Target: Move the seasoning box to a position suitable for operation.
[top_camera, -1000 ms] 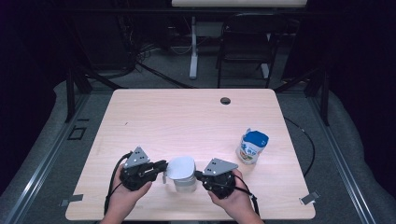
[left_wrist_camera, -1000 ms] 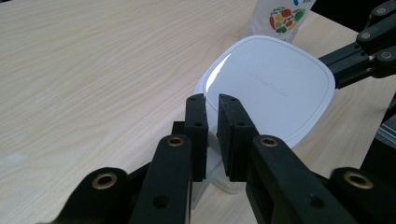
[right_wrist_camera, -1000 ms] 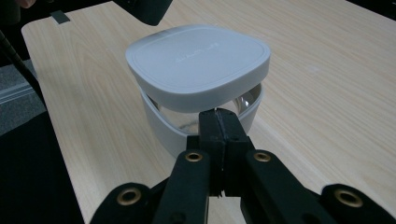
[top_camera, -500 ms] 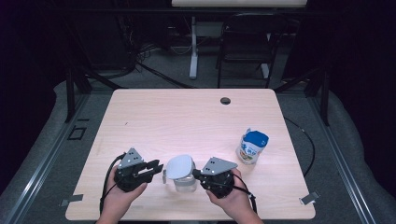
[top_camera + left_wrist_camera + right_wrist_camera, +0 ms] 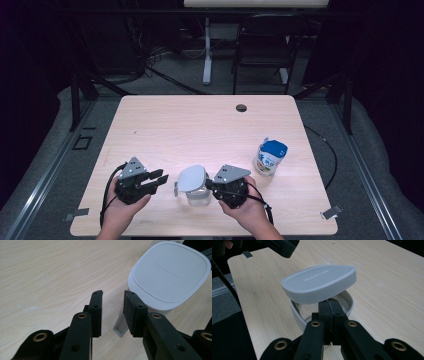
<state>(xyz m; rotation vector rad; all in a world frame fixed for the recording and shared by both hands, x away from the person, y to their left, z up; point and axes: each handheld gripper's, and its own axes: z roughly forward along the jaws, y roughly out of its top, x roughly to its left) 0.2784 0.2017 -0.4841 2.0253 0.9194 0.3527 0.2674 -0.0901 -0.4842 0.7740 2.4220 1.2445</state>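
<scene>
Both of my grippers are black. My left gripper (image 5: 159, 179) carries a grey three-cornered plate on top, and a black cable loops out from its back end. My right gripper (image 5: 209, 184) wears the same grey plate and trails its own black cable. Each jaw arm is black with brass-ringed pivot holes, and the flat rectangular pads (image 5: 97, 312) at the tips have small screw holes. My forearms are bare, with no sleeves.

High view overhead, claw views close, sharing white container (image 5: 192, 184)
</scene>
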